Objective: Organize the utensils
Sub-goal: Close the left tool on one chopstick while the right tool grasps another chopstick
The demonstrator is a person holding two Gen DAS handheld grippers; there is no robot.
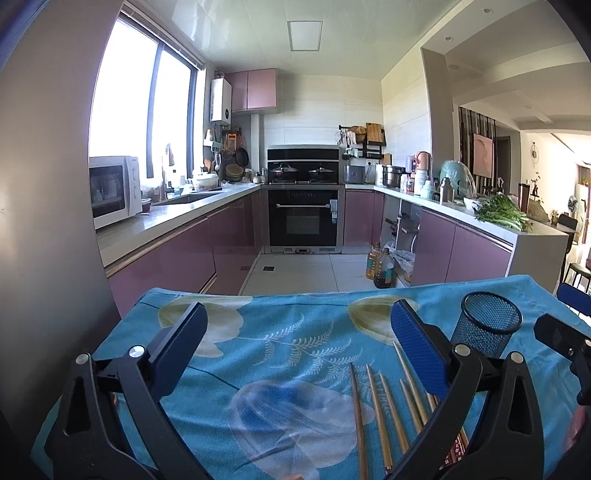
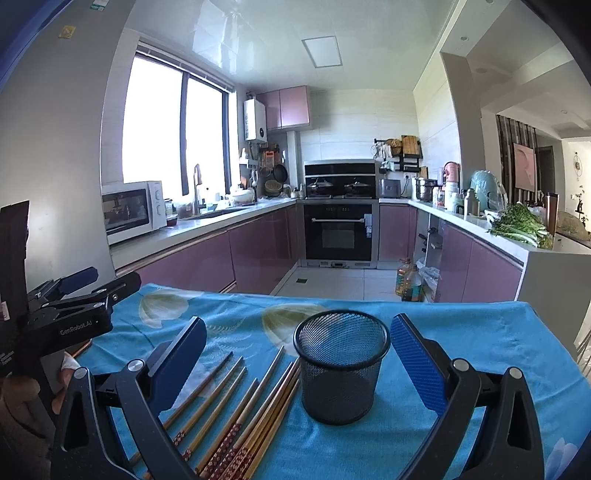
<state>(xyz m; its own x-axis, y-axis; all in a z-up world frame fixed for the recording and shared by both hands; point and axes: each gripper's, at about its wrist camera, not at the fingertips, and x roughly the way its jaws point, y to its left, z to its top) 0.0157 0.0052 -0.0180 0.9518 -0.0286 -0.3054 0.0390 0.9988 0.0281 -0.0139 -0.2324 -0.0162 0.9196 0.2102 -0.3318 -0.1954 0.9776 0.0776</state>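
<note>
My right gripper (image 2: pixel 297 369) and left gripper (image 1: pixel 295 354), both spread wide and empty. Chopsticks (image 2: pixel 236 417) lie on the cloth (image 2: pixel 461 332), long axes pointing away from me, just left of the mesh cup (image 2: pixel 341 369) (right gripper judged nearer).

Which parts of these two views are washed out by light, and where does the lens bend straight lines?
Left wrist view: the window is blown out white, and the tablecloth edge bows upward. Right wrist view: the window is again overexposed, glare streaks the glossy ceiling, and the walls curve near the frame edges.
</note>
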